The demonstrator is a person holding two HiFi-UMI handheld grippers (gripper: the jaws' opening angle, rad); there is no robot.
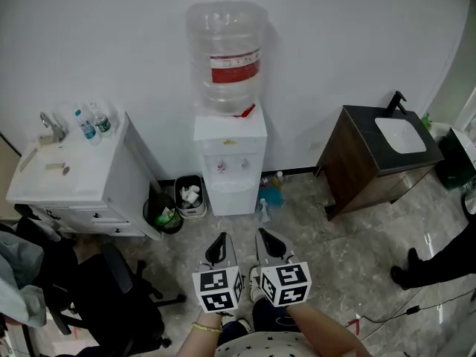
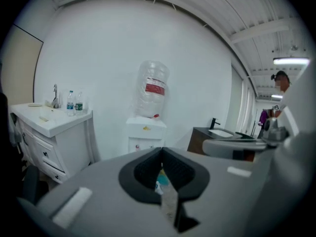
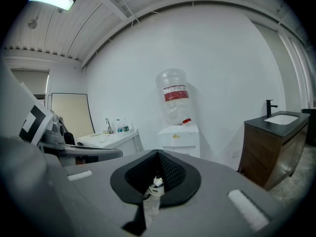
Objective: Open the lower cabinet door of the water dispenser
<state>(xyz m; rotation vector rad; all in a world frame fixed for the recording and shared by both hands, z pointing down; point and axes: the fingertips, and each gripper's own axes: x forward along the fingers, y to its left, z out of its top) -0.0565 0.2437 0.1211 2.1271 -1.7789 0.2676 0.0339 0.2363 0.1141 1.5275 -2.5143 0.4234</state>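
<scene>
A white water dispenser (image 1: 230, 162) stands against the back wall with a clear bottle (image 1: 225, 58) on top. Its lower cabinet door (image 1: 232, 197) is closed. Both grippers hang side by side over the floor, well short of the dispenser and pointing at it. The left gripper (image 1: 218, 245) has its jaws together with nothing between them. Beside it, the right gripper (image 1: 269, 240) is shut and empty too. In the left gripper view the dispenser (image 2: 144, 135) stands far beyond the closed left gripper (image 2: 162, 154). The right gripper view shows the dispenser (image 3: 180, 137) past the closed right gripper (image 3: 158, 157).
A white vanity (image 1: 71, 173) with water bottles (image 1: 95, 123) stands at the left. Between it and the dispenser sit a waste bin (image 1: 190, 195) and a black bucket (image 1: 163, 213). A spray bottle (image 1: 264, 210) lies at the dispenser's foot. A dark sink cabinet (image 1: 375, 162) is at the right, an office chair (image 1: 111, 296) near left.
</scene>
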